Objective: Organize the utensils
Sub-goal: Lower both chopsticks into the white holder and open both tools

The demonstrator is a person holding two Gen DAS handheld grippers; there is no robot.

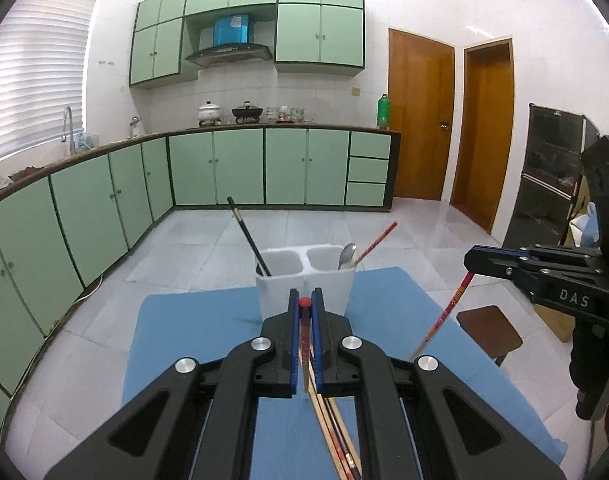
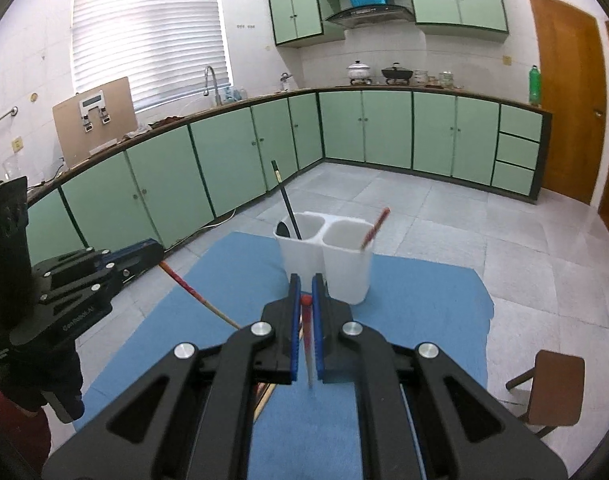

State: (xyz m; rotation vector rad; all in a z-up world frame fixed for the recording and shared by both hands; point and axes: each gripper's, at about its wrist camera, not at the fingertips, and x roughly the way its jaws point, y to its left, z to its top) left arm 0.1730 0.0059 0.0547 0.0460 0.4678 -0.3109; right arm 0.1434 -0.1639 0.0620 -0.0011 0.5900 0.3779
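Red chopstick (image 1: 305, 334) pinched between pressed-together blue pads of left gripper (image 1: 305, 300), red tip showing at the fingertips, shaft hanging down under the jaws. Second red chopstick (image 2: 307, 332) pinched likewise in right gripper (image 2: 306, 286); from the left wrist view, that stick slants down from the right gripper's tips toward the mat. Both held above blue mat (image 1: 192, 320), short of white two-compartment utensil holder (image 1: 304, 280) standing near the mat's far edge. Holder contents, per left wrist view: black chopstick (image 1: 248, 236) leaning in left compartment; metal spoon (image 1: 347, 255) and red chopstick (image 1: 378, 240) in right compartment. Dark rounded item beside the black chopstick in the right wrist view; cannot tell what. More chopsticks (image 1: 336, 436) lying on mat under left gripper. Judged step: carrying held sticks to the holder. Recommended: sort red with red, so aim for the right compartment; clear the rim before descending; tilt each stick nearer upright so the lower end enters first; avoid knocking the leaning utensils or tipping the light holder; insert one hand at a time to prevent the grippers colliding; release only once the lower end is well inside.
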